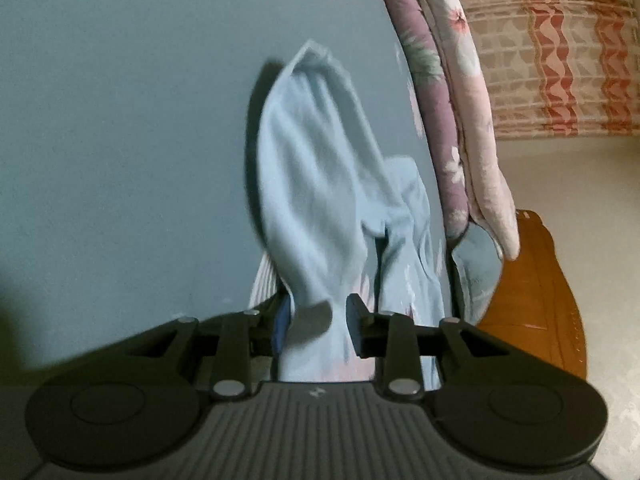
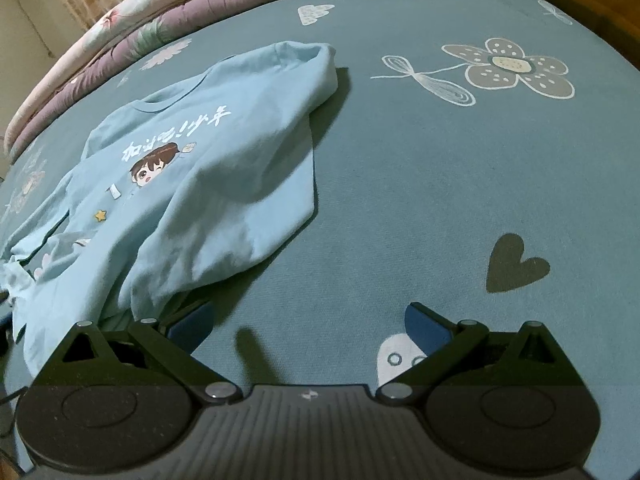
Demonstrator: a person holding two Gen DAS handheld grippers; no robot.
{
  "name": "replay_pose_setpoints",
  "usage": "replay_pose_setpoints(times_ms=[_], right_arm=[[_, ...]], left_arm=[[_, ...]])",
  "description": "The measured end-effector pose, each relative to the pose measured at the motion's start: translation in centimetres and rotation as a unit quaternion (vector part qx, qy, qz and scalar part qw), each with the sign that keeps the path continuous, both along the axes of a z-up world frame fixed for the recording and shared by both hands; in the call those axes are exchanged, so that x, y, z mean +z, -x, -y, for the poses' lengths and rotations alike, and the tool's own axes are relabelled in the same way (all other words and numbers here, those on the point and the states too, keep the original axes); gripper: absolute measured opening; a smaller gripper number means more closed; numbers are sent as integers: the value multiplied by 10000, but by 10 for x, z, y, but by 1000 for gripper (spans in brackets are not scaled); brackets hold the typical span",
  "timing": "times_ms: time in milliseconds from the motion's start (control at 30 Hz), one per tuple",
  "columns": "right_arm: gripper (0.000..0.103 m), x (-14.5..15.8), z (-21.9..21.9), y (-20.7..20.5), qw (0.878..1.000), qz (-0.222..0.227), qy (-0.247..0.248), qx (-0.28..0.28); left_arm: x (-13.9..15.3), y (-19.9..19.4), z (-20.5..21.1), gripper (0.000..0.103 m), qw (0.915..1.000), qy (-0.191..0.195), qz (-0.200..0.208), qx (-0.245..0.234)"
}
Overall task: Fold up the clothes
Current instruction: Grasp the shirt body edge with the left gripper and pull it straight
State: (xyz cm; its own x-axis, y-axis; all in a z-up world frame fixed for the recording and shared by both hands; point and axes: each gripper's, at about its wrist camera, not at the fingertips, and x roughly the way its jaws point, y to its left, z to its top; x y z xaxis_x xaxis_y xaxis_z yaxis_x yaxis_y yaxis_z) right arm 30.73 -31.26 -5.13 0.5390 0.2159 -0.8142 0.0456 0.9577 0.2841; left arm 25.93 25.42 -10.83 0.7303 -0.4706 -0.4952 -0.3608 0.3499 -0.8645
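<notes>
While left gripper (image 1: 316, 328) jaws part around shirt (image 2: 192, 184) fabric, sleeve fold being released; shirt lies left on bedsheet (image 2: 440, 200). Right gripper (image 2: 308, 328) wide apart, empty. Next: regrip far hem.

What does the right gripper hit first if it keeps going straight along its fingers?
Probably the bare bedsheet: the open right gripper has nothing between its fingers, and the blue T-shirt lies left of that line. Depth is unclear.
</notes>
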Motion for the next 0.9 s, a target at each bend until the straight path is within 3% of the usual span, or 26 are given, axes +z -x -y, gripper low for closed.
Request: replay_pose_setpoints(times_ms=[67, 167, 367, 433, 500, 767, 900], right_arm=[[103, -1, 1, 2, 10000, 21, -19, -10], [103, -1, -1, 0, 10000, 5, 10, 5], [103, -1, -1, 0, 9999, -15, 51, 95], [103, -2, 0, 1, 10000, 19, 20, 91], [103, -2, -2, 0, 9999, 14, 52, 98], [103, -2, -7, -3, 9994, 38, 249, 221], [103, -2, -4, -1, 9996, 87, 169, 211]], left_arm=[[1, 11, 8, 25, 9998, -188, 22, -57], [4, 10, 14, 25, 9995, -305, -75, 22], [6, 29, 14, 26, 9989, 17, -446, 159], [4, 40, 18, 32, 9980, 230, -524, 257], [1, 44, 24, 32, 9974, 337, -543, 319], [15, 21, 28, 32, 9982, -366, -370, 306], [3, 23, 23, 32, 9983, 60, -293, 493]])
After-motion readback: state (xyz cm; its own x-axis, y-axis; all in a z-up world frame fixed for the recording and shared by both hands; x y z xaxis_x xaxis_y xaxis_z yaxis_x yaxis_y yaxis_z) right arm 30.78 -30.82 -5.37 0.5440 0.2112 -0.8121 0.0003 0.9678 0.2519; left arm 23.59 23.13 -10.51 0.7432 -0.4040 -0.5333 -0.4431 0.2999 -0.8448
